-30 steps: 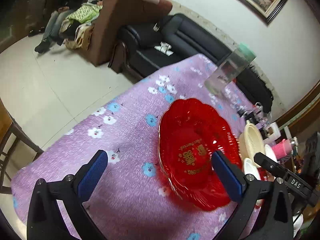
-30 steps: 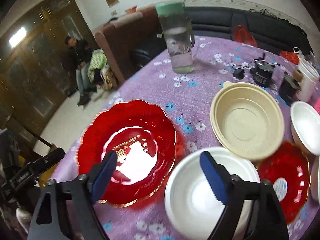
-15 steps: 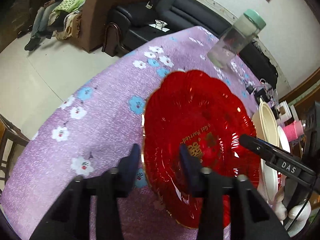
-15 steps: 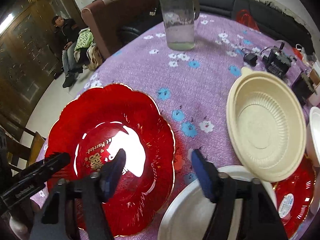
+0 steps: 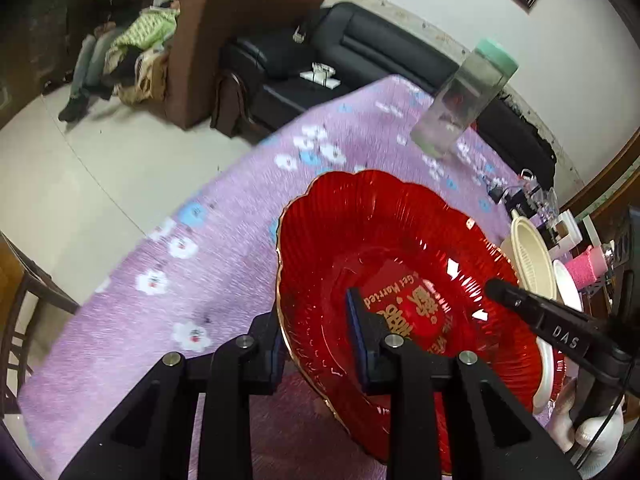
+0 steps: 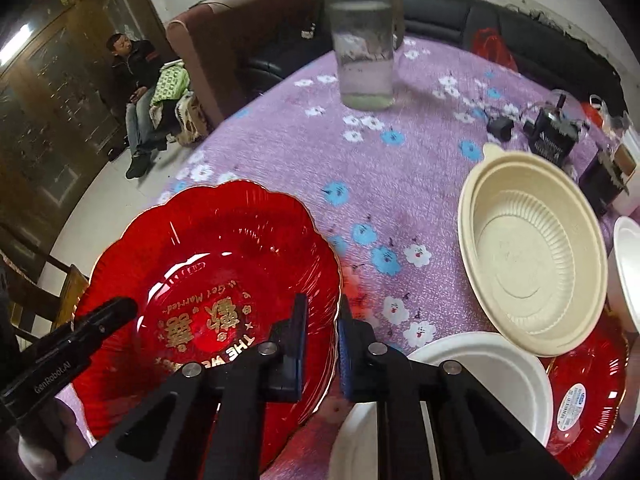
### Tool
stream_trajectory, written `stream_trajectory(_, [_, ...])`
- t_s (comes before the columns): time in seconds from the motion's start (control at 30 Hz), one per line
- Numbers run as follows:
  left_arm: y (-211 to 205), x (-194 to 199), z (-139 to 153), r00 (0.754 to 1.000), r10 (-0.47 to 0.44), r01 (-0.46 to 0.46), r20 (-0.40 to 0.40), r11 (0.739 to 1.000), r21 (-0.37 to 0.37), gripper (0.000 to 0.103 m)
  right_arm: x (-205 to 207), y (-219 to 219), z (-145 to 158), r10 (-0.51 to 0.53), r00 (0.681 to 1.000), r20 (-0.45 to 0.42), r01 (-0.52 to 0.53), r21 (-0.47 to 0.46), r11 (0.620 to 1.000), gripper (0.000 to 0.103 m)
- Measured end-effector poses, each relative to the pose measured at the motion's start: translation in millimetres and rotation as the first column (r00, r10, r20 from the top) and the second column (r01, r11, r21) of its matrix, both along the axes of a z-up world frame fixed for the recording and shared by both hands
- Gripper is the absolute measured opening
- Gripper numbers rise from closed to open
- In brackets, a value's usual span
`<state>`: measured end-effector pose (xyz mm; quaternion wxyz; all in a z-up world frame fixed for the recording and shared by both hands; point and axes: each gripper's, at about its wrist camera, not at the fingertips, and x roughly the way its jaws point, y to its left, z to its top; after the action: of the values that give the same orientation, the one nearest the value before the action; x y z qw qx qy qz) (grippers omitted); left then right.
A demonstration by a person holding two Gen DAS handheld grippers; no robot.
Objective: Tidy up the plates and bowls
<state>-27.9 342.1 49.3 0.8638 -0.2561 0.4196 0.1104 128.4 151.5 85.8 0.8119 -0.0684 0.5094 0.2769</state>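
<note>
A large red scalloped plate [image 5: 400,248] with gold lettering sits on the purple flowered tablecloth [image 5: 224,216]. My left gripper [image 5: 316,332] is shut on its near-left rim. The same plate [image 6: 208,256] shows in the right wrist view, where my right gripper [image 6: 322,332] is shut on its right rim. A cream bowl [image 6: 532,260] lies to the right, partly over a small red plate [image 6: 588,384]. A white bowl [image 6: 480,376] sits just right of my right gripper. Another white bowl [image 6: 628,268] is at the far right edge.
A tall clear water bottle [image 6: 364,40] with a green lid [image 5: 496,54] stands at the far side of the table. Black chargers and cables [image 6: 548,132] lie at the back right. Beyond the table edge are sofas [image 5: 360,52], the floor and a seated person [image 6: 136,80].
Both grippers went from wide open to shut on opposite rims of the large red plate, moving in closer to it. The plate looks tilted in the left wrist view.
</note>
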Motion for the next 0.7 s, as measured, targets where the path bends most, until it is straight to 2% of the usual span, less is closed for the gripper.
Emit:
stream_trajectory(0.13, [6.7,-18.1,12.9,0.999,0.012,-0.012,0.032,1.000,0.012,0.026,-17.1,2.9,4.6,0.023,1.000,0.002,-0.023,0.028,0.999,0.015])
stream_trajectory(0.27, [10.0,-40.8,13.1,0.999,0.032,-0.033,0.040,0.999,0.022,0.026,-39.8,4.0,1.8,0.043,0.999,-0.004,-0.043,0.055,0.998,0.015])
stream_trajectory(0.47, [8.5,-65.9,1.9,0.998,0.051,-0.052,0.031,0.997,0.049,0.026,-72.4,4.1,-5.5,0.058,0.998,0.012,-0.059,0.069,0.996,0.015])
stream_trajectory(0.7, [2.2,-65.8,-21.7,0.999,0.050,-0.049,-0.020,0.997,0.066,0.026,-83.1,-7.0,-21.8,0.033,0.999,-0.024,-0.031,0.091,0.995,0.015])
